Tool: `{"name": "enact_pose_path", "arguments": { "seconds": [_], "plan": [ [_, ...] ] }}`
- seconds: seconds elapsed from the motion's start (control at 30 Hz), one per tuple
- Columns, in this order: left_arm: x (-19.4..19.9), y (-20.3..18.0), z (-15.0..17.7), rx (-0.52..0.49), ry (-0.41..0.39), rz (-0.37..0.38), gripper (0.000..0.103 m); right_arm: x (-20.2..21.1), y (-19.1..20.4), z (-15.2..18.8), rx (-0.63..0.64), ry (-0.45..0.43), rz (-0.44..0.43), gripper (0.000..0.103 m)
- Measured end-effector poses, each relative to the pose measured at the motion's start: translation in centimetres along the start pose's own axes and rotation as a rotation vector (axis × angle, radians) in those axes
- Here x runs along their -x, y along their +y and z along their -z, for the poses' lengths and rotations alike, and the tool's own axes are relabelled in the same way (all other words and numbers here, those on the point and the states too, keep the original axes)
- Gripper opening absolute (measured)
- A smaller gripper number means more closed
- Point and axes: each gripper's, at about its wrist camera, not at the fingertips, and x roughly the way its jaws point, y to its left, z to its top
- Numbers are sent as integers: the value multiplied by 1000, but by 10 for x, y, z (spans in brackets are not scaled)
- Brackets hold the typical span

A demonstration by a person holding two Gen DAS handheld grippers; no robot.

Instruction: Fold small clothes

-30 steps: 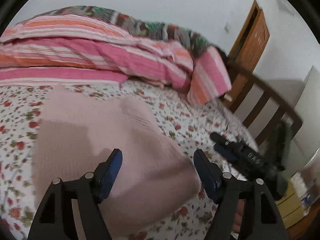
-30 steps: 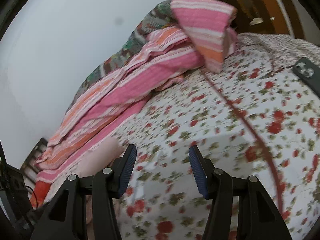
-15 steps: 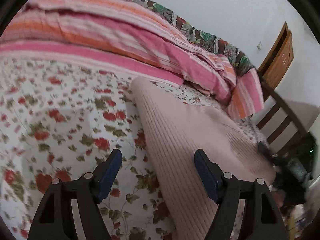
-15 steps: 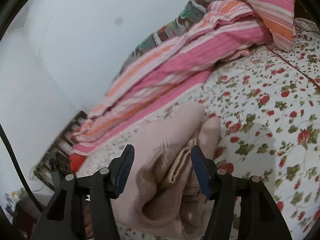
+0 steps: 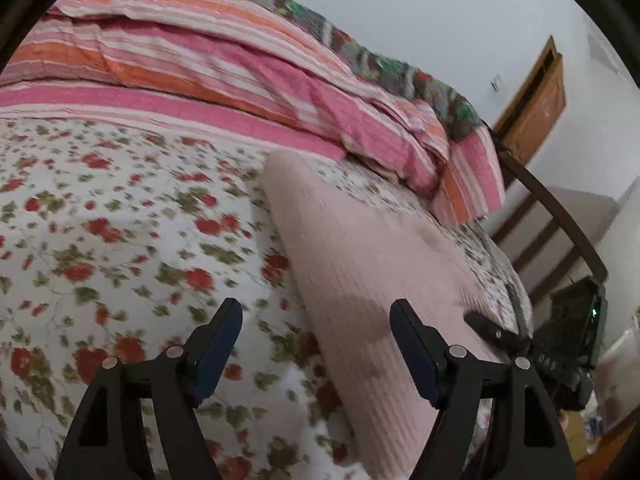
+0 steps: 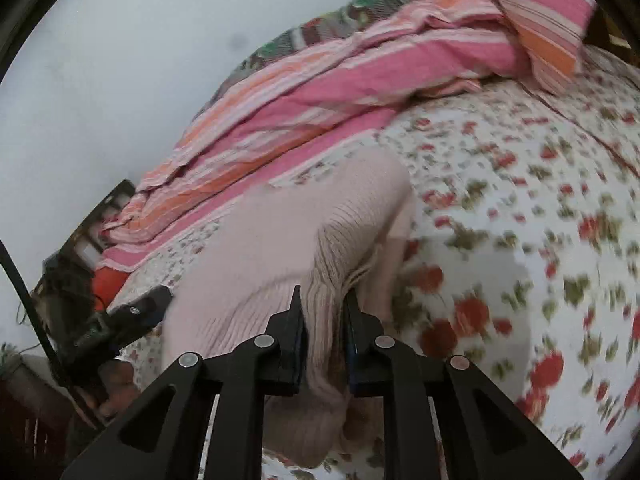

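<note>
A folded pale pink knit garment (image 5: 360, 248) lies on the floral bedsheet (image 5: 100, 220). My left gripper (image 5: 316, 308) is open and low over the garment's near left edge, one finger over the sheet and the other over the knit. In the right wrist view, my right gripper (image 6: 324, 294) has its jaws closing on a raised fold of the same garment (image 6: 272, 248), with the ribbed knit pinched between the pads. Across the garment, each wrist view catches the other gripper: the right one (image 5: 496, 334) and the left one (image 6: 144, 312).
A pink and orange striped quilt (image 5: 240, 80) is heaped along the far side of the bed. A dark wooden bed rail (image 5: 560, 216) and a brown door (image 5: 536, 108) stand to the right. A black device with a green light (image 5: 576, 320) sits past the bed's edge.
My left gripper has swung from above the garment's middle to its left edge and stayed open. My right gripper came from bare sheet onto the garment and narrowed its jaws on a fold.
</note>
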Motion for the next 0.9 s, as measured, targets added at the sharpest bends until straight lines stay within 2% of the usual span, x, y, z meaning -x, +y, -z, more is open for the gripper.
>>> {"name": "enact_pose_path", "arguments": {
  "seconds": [0.07,0.1,0.17,0.27,0.33,0.43,0.47,0.6,0.7,0.77,0.8,0.9],
  "plan": [
    [3,-6,2,-27,7,6,75,13,2,-3,-12,-18,-4,36],
    [4,-9,4,-47,8,4,75,19,3,-4,-1,-29,1,37],
    [8,-13,5,-84,2,-12,75,26,9,-6,44,-26,19,49],
    [11,-6,3,-45,-7,-2,75,22,9,-14,45,9,16,65],
    [12,4,-2,13,-15,29,75,4,3,-23,0,61,-3,73],
    [16,18,-9,82,-46,58,75,-36,-10,-28,-71,183,-19,74],
    [18,22,-10,99,-54,68,75,-45,-13,-28,-85,209,-25,79],
    [22,34,-14,136,-72,80,75,-60,-13,-29,-59,223,-49,86],
    [22,39,-16,150,-74,90,75,-65,-14,-30,-53,241,-52,86],
    [22,41,-16,163,-74,97,75,-67,-14,-31,-63,263,-102,68],
    [23,42,-17,169,-76,103,75,-71,-14,-31,-78,269,-104,67],
    [26,42,-18,177,-86,116,75,-69,-11,-32,-80,285,-111,50]
  ]
}}
